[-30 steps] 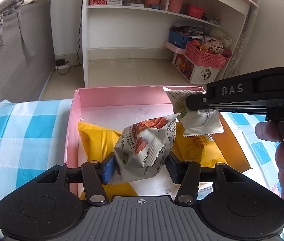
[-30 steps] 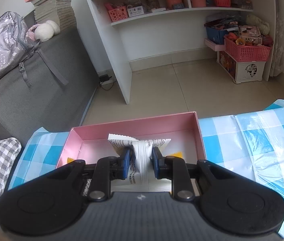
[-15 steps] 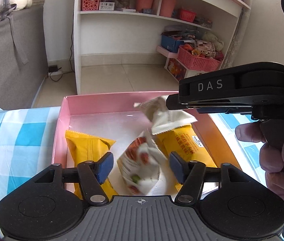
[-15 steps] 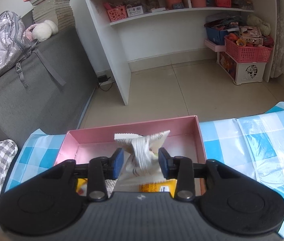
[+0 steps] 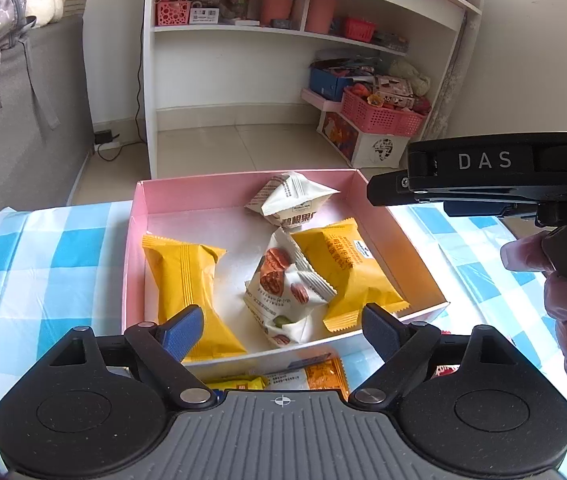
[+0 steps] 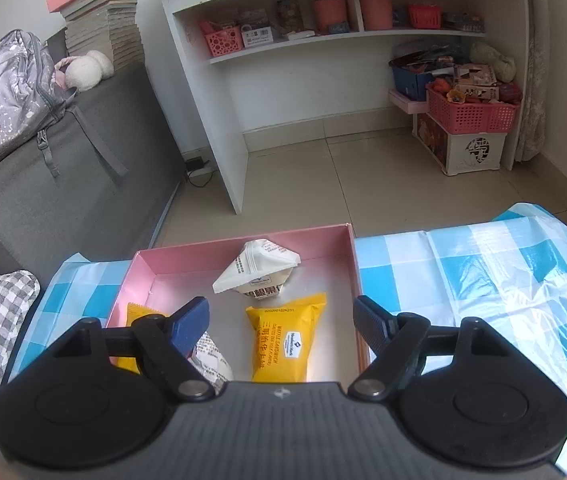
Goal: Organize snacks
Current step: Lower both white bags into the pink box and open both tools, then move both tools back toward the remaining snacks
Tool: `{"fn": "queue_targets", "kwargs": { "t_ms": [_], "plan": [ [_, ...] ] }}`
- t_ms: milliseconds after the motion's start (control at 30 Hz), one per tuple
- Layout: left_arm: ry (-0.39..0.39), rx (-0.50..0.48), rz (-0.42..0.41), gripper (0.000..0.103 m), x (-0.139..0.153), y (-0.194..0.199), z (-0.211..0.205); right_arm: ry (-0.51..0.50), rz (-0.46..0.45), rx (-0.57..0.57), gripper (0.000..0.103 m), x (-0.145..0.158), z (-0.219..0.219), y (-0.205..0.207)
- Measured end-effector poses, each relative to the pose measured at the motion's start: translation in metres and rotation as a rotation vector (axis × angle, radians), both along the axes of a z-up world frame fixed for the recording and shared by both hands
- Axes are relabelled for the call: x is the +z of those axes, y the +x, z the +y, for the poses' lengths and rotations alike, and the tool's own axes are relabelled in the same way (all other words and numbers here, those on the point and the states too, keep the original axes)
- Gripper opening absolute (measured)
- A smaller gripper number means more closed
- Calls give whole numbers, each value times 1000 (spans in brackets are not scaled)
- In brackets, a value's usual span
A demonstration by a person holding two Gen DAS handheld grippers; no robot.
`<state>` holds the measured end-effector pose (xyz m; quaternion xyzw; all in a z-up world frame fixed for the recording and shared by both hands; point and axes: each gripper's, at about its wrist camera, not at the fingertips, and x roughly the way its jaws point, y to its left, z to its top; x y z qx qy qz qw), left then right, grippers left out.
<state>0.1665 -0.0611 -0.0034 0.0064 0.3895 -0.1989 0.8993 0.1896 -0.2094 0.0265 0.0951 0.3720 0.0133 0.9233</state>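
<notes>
Pink box point(image 5: 239, 190) on the checked counter point(image 5: 43, 264) holds four snack packs point(image 5: 289, 288); left tongs point(image 5: 281, 330) and right tongs point(image 6: 281, 326) above it, jaws just sprung wide, nothing gripped

A pink box point(image 5: 239, 188) with a white floor is sitting open on the checked cloth, holding four packets. A yellow packet point(image 5: 185, 284) is lying along the box's left wall. A second yellow packet point(image 5: 347, 268) is lying toward its right wall, angled. Between them a white nut packet point(image 5: 283, 292) is resting crumpled, touching the second yellow one. Another white packet point(image 5: 289, 202) is sitting puffed near the box's far wall.
</notes>
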Motion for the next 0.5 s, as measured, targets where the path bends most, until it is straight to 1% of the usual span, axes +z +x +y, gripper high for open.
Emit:
{"fn": "queue_targets", "kwargs": {
  "t_ms": [67, 133, 300, 433, 500],
  "plan": [
    [5, -7, -5, 92, 3, -10, 3, 1, 1, -4, 80, 2, -2, -7],
    [13, -11, -7, 93, 5, -18, 5, -4, 2, -8, 85, 3, -3, -15],
    [33, -15, -4, 95, 9, -39, 14, -1, -1, 7, 91, 7, -2, -37],
    [48, -16, 6, 95, 9, -55, 21, -25, -8, 31, 95, 9, 5, -55],
    [58, -18, 12, 97, 7, -63, 25, -29, -11, 41, 96, 9, 8, -62]
  ]
}}
